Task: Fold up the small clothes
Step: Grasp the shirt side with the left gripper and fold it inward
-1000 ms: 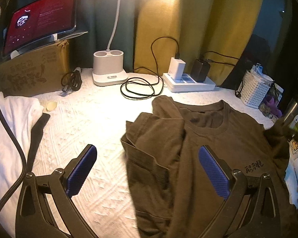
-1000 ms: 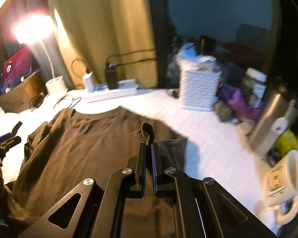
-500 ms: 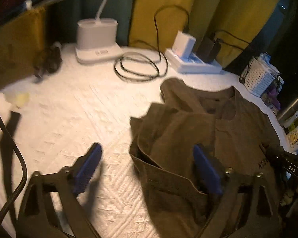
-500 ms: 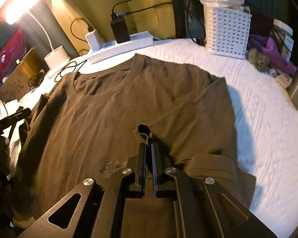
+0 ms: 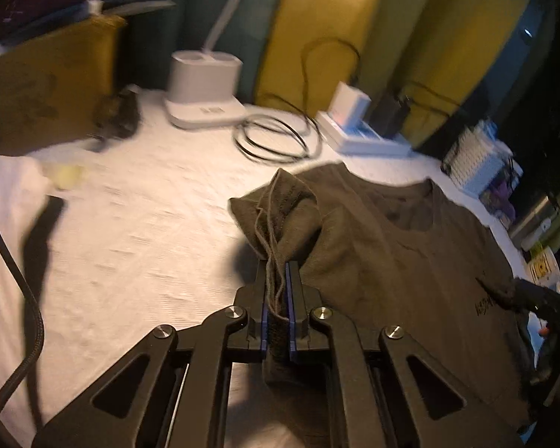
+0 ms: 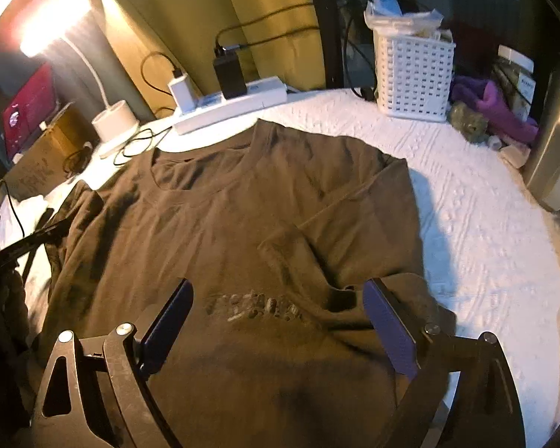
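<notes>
Brown t-shirt (image 6: 265,224) spread flat mid-frame on white bedspread (image 6: 485,231). Bunched sleeve edge pinched tight in left gripper (image 5: 278,291), probably so it can be folded inward. Right gripper (image 6: 280,321) jaws opening, nothing gripped, fabric left lying below.

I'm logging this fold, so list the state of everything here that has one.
Left gripper: shut on a bunched fold of the T-shirt.
Right gripper: jaws opening, nothing pinched.
Brown T-shirt: front up, one sleeve folded in.
Desk lamp: on.
Chargers: plugged into the power strip.
</notes>
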The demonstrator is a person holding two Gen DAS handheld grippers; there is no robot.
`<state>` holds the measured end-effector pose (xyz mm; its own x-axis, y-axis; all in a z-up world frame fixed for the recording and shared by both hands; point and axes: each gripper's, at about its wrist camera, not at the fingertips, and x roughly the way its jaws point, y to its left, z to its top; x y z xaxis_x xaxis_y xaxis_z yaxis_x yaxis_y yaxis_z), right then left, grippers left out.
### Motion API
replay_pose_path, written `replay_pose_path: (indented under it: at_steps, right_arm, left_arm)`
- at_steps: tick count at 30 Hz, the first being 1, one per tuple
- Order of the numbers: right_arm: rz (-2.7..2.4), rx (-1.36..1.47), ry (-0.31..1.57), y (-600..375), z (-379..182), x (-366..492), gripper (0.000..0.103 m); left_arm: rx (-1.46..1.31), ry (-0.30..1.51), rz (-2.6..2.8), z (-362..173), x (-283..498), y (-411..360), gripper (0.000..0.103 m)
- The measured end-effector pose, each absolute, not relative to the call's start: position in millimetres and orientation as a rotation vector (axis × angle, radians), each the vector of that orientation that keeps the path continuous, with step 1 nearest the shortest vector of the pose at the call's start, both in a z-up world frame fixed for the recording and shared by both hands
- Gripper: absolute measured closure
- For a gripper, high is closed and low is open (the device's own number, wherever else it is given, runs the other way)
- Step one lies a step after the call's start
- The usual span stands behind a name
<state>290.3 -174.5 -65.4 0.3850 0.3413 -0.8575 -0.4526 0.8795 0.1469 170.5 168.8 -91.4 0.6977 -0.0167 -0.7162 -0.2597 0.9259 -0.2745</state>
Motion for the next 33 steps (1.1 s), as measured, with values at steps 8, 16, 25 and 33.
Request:
replay_pose_path:
  at_steps: [8,16,25,33]
  right_arm:
    - [0.386,-0.087,1.034,-211,-65,297,0.010]
    - [0.500,-0.005,1.069,-223,-71,293,0.035]
    - [0.665,-0.114,1.127,-183,-72,244,0.036]
    - [0.446,-0.056,1.024,-233,-60,285,0.036]
  left_arm:
    - [-0.389,0.733,0.216,-79,146,191,0.098]
    - [-0.386,0.708,0.197,-74,142,189,0.098]
    - [-0.399,0.742,0.198,-78,138,189,0.096]
    - [-0.407,0.697,0.230,-69,119,188,0.049]
